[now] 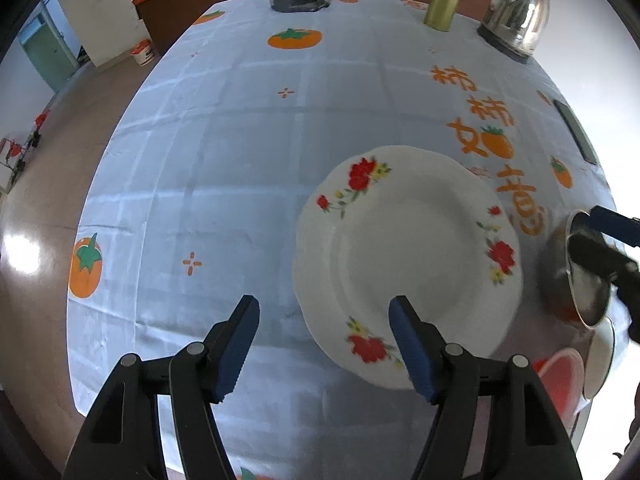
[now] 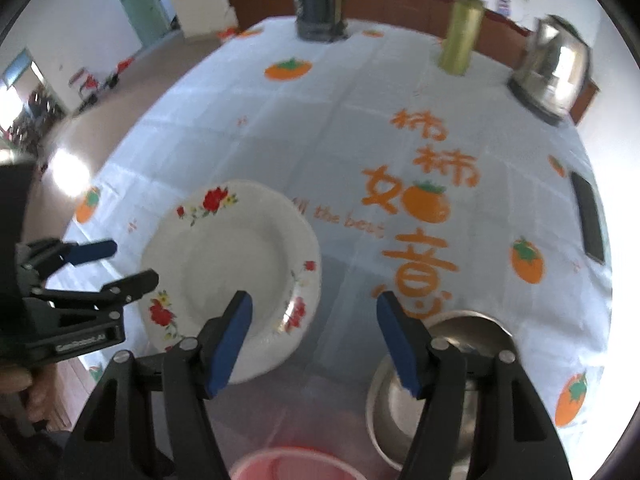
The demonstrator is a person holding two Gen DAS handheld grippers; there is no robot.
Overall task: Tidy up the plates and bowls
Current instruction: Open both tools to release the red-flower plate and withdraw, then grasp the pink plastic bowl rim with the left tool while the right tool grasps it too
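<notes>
Flowered plate (image 1: 408, 256) flat on the desk (image 1: 224, 152), just ahead-right of the left gripper (image 1: 322, 344), jaws released, empty; right gripper (image 2: 314, 340) jaws also released, over the steel bowl (image 2: 448, 392) right of the plate, so nearer that.

Left gripper (image 1: 323, 344): black angular arms, silver round pivot screws, blue ribbed pads (image 1: 412, 346) on the fingers. Right gripper (image 2: 314, 342): identical black arms, silver screws, blue pads (image 2: 230, 344). White lettering marks the left gripper's black body, seen from the right wrist; bare skin shows beneath it.
</notes>
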